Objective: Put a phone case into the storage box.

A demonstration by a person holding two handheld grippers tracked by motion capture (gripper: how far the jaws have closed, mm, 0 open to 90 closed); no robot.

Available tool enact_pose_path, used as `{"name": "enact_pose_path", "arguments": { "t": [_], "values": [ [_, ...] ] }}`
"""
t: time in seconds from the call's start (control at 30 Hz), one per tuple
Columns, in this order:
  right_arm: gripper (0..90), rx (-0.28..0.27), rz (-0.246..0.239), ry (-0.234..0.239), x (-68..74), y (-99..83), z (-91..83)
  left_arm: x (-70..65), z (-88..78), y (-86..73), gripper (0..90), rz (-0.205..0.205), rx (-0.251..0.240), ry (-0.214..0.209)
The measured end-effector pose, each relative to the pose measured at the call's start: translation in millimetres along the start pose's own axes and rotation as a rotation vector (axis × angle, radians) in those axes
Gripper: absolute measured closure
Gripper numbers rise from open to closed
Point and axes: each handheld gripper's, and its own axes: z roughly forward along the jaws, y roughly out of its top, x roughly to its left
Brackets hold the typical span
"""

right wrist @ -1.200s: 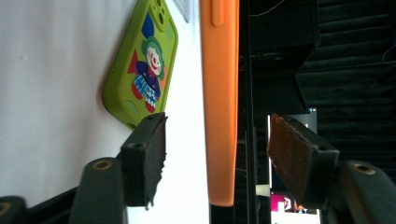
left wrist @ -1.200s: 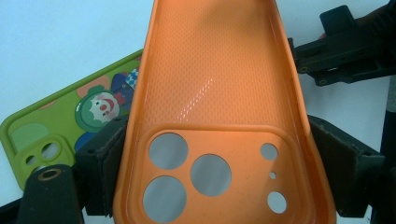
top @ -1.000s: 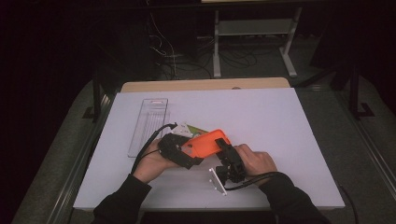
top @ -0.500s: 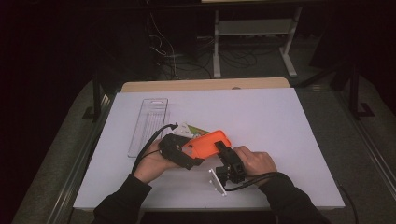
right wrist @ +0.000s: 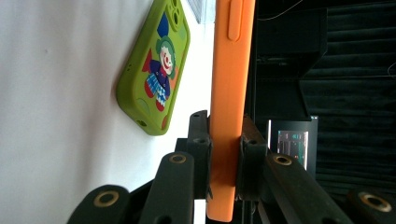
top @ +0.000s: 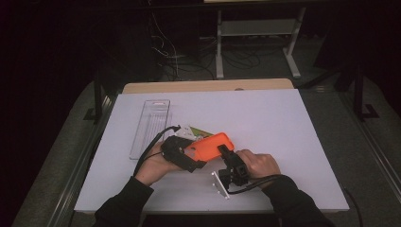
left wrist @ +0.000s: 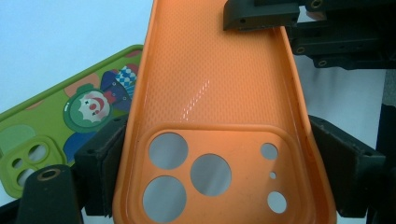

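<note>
Right jaws just closed further since a second ago, now pinching orange case (top: 209, 146) above table (top: 293, 142), left jaws clamping its camera end, steadying it for handover.

In the high view, the green phone case (top: 197, 133) is largely covered by the orange phone case (top: 209, 146) and the left gripper (top: 189, 156); its print cannot be made out there. The orange phone case's lower end is cut off by the bottom edge in the left gripper view. In the right gripper view its far end is cut off by the top edge. The contents of the clear plastic tray (top: 150, 126) are too faint to be told.
</note>
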Motion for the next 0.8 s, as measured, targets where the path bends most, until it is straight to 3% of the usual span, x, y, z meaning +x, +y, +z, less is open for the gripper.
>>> {"name": "enact_pose_path", "arguments": {
  "t": [0.13, 0.33, 0.47, 0.57, 0.7, 0.73, 0.77, 0.8],
  "values": [
    [77.9, 0.001, -0.004, -0.018, 0.1, 0.5, -0.6, -1.1, -1.2, -1.4, 14.0, 0.017, -0.023, 0.015],
    [77.8, 0.007, -0.017, -0.015, 1.0, -0.1, -0.1, 1.9, -3.5, -2.7, 1.3, 0.010, -0.018, 0.006],
    [77.8, 0.014, -0.012, -0.013, 0.2, -1.7, 0.3, 2.8, -6.2, -4.6, 0.0, 0.012, -0.030, -0.010],
    [77.8, 0.022, 0.005, -0.010, -0.7, -3.0, 0.4, 3.0, -7.3, -5.9, 0.0, -0.009, -0.052, -0.010],
    [77.8, 0.031, 0.038, -0.001, -2.6, -5.9, 1.2, 8.7, -12.6, -7.8, 0.0, 0.022, -0.028, -0.002],
    [77.8, 0.035, 0.044, 0.023, -3.3, -7.5, 1.4, 8.2, -12.1, -8.4, 0.0, 0.003, -0.045, 0.000],
    [77.8, 0.036, 0.064, 0.030, -4.2, -8.8, 1.7, 10.0, -13.3, -8.7, 0.0, 0.020, -0.034, 0.001],
    [77.8, 0.036, 0.079, 0.040, -5.2, -10.3, 2.0, 9.5, -13.3, -9.4, 0.0, 0.007, -0.043, 0.003]
  ]
}}
